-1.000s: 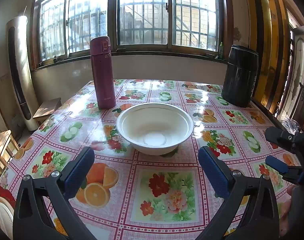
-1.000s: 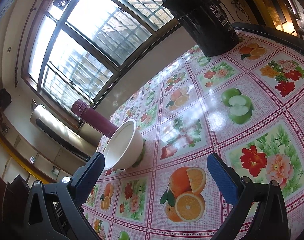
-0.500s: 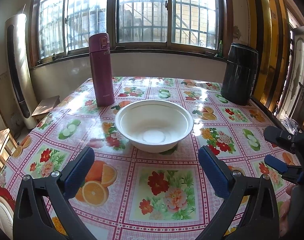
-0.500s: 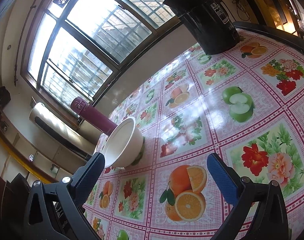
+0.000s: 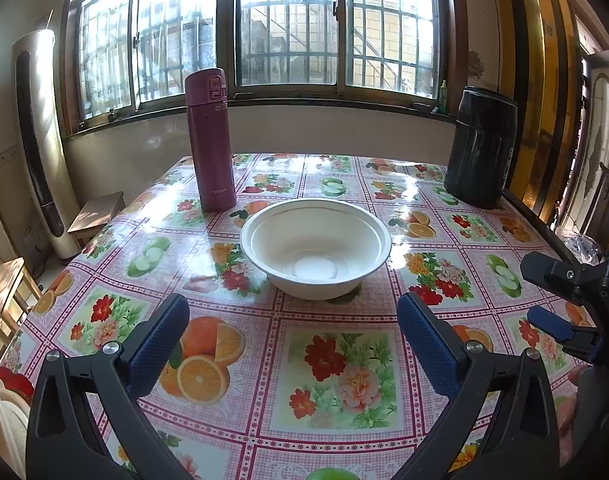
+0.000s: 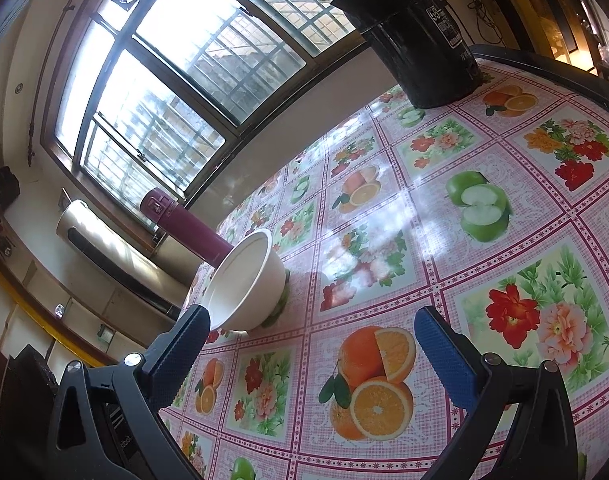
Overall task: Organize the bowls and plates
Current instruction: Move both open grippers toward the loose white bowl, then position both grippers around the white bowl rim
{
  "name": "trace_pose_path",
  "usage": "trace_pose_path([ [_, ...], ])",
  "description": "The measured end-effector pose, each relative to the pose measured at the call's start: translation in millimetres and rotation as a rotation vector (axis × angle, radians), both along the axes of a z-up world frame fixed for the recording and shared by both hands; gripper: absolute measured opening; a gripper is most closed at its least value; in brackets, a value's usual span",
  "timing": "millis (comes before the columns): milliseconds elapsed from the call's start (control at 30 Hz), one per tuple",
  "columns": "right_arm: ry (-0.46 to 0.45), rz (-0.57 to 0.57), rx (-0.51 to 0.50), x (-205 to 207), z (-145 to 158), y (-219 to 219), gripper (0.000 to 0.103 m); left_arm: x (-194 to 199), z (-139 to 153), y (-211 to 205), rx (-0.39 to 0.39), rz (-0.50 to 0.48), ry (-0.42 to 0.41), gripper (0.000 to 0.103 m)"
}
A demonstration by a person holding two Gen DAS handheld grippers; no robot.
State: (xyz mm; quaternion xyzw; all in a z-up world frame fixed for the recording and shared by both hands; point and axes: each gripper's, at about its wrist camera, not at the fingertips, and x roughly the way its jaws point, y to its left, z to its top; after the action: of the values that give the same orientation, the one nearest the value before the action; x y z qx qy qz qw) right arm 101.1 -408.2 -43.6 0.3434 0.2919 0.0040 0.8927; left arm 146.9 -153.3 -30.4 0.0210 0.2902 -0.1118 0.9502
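A white empty bowl [image 5: 315, 246] stands upright on the fruit-and-flower tablecloth [image 5: 336, 364], straight ahead of my left gripper [image 5: 292, 328]. That gripper is open and empty, a little short of the bowl. The bowl also shows in the right wrist view [image 6: 246, 282], at the left. My right gripper [image 6: 310, 334] is open and empty over the cloth, to the right of the bowl; its blue pads also show at the right edge of the left wrist view [image 5: 550, 322]. A pale plate edge [image 5: 2, 420] shows at the bottom left.
A maroon thermos [image 5: 210, 140] stands behind the bowl to the left. A black canister [image 5: 482, 146] stands at the far right corner. The dark table edge [image 5: 540, 226] runs along the right. Wooden stools [image 5: 98, 212] stand left of the table.
My left gripper has dropped lower and tilted up slightly, so the bowl sits a little higher in view. The right gripper has barely shifted. Both stay open.
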Motion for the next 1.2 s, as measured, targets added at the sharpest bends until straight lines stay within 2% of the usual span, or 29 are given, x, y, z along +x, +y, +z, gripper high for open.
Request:
trace_pose_path([
  [233,-0.051,0.015,-0.003,-5.9,13.2,6.1,0.103,-18.0,23.5,25.3,0.003,-0.002,0.005,0.103],
  [433,-0.084,0.072,0.06,12.4,33.3,15.1,0.103,-12.6,92.6,67.2,-0.007,-0.036,0.007,0.103],
  [500,-0.077,0.105,0.091,29.0,35.9,20.2,0.103,4.9,110.2,76.4,0.005,-0.055,0.051,0.103],
  [567,-0.057,0.131,0.137,49.0,35.6,23.7,0.103,30.1,116.2,81.6,0.019,-0.061,0.142,0.103],
  [667,-0.032,0.156,0.178,76.3,32.0,31.9,0.103,69.9,101.5,75.8,0.051,-0.097,0.312,0.103],
  [800,0.029,0.148,0.189,111.1,19.4,38.2,0.103,117.0,61.9,59.0,0.089,-0.084,0.489,0.103],
  [900,0.053,0.141,0.199,130.8,8.6,38.2,0.103,147.3,29.3,51.7,0.042,-0.05,0.616,0.103],
  [1033,0.089,0.125,0.199,146.6,-11.9,34.5,0.103,174.4,0.9,41.4,0.02,0.017,0.674,0.103],
  [1200,0.098,0.116,0.227,157.0,-31.6,25.3,0.101,193.7,-12.0,29.1,0.003,0.05,0.709,0.103],
])
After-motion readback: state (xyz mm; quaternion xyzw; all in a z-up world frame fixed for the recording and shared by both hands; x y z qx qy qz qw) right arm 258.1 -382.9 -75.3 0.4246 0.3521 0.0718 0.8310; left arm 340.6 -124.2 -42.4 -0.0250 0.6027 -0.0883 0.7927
